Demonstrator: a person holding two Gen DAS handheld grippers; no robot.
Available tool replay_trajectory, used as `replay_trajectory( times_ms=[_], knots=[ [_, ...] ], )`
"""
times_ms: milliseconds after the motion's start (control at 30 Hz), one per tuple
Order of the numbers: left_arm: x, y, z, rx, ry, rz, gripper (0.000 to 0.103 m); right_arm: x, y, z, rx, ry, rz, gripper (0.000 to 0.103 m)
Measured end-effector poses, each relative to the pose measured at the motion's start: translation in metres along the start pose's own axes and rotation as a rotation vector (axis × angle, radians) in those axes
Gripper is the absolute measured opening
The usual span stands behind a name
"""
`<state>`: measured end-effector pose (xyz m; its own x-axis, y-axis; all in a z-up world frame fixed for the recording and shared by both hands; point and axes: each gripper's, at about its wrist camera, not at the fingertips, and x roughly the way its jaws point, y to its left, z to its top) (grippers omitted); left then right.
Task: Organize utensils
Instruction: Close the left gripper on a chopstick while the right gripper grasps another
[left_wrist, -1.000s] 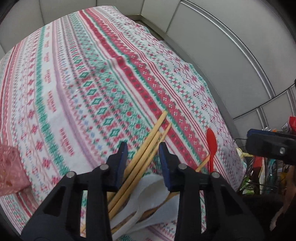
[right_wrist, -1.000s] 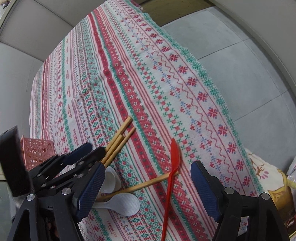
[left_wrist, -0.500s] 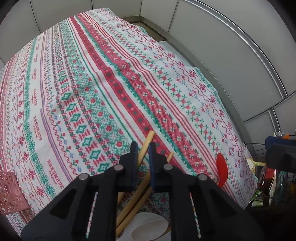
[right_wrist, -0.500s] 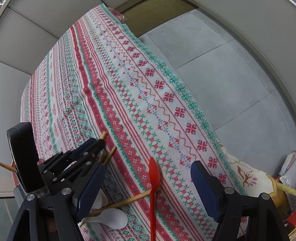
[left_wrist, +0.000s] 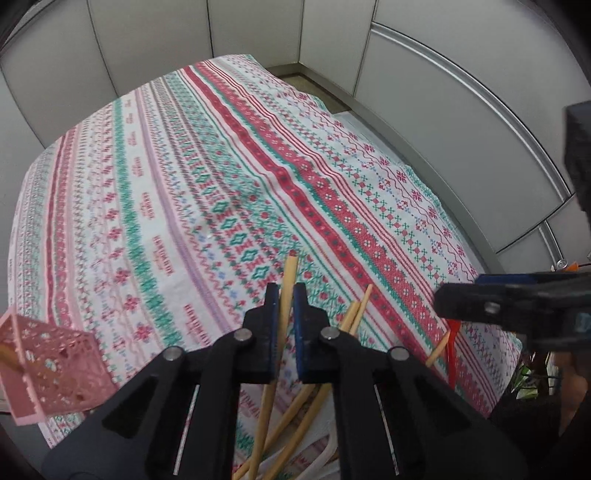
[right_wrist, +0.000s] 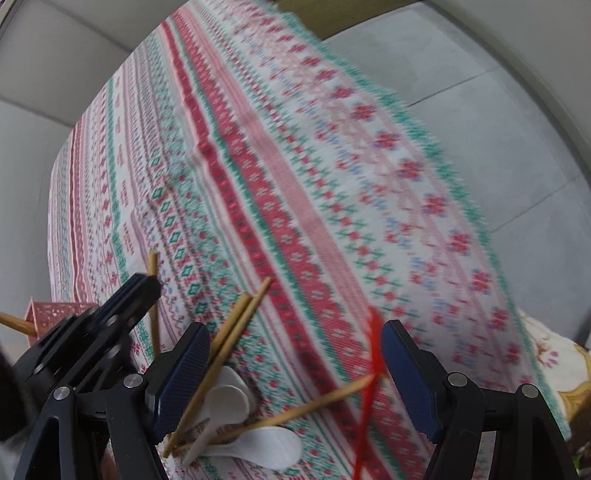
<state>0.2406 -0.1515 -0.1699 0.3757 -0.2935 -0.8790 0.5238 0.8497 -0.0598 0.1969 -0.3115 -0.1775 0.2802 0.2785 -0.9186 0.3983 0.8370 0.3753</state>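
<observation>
My left gripper (left_wrist: 286, 291) points down over the patterned tablecloth (left_wrist: 207, 177). Its jaws are closing tight, and the pads press on one wooden chopstick (left_wrist: 287, 280), whose tip sticks up past them. In the right wrist view the same chopstick (right_wrist: 152, 264) stands out of the left gripper (right_wrist: 149, 286), lifted off the cloth. Two more chopsticks (right_wrist: 240, 321) and another one (right_wrist: 314, 402) lie across white spoons (right_wrist: 229, 395). My right gripper (right_wrist: 295, 332) hangs open above them. A blurred red spoon (right_wrist: 373, 343) lies near its right finger without touching it.
A pink perforated basket (left_wrist: 55, 365) stands at the near left, and a stick pokes out of that basket (right_wrist: 55, 310). The table's right edge drops to a grey floor (right_wrist: 517, 129). Grey wall panels (left_wrist: 424, 92) surround the table. Clutter (left_wrist: 535, 373) sits low on the right.
The left jaws went from wide open around the chopsticks to shut on a single one, then rose with it. The right gripper drifted nearer the red spoon, still open.
</observation>
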Motion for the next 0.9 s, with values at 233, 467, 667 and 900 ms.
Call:
replay_trajectory(
  times_ms=[233,467,667,900],
  knots=[
    [-0.029,0.017,-0.011,0.016,-0.047,0.009,0.008,0.035,0.021,-0.002,-0.015,0.061,-0.011,0.049],
    [-0.051,0.025,-0.023,0.014,-0.067,-0.005,0.008,0.066,0.039,-0.005,-0.033,0.123,-0.046,0.028],
    [-0.057,0.030,-0.031,0.011,-0.067,-0.011,0.008,0.077,0.059,-0.009,-0.077,0.113,-0.112,0.021],
    [-0.061,0.037,-0.036,-0.001,-0.064,-0.018,0.008,0.084,0.076,-0.015,-0.120,0.124,-0.166,0.017]
  ],
)
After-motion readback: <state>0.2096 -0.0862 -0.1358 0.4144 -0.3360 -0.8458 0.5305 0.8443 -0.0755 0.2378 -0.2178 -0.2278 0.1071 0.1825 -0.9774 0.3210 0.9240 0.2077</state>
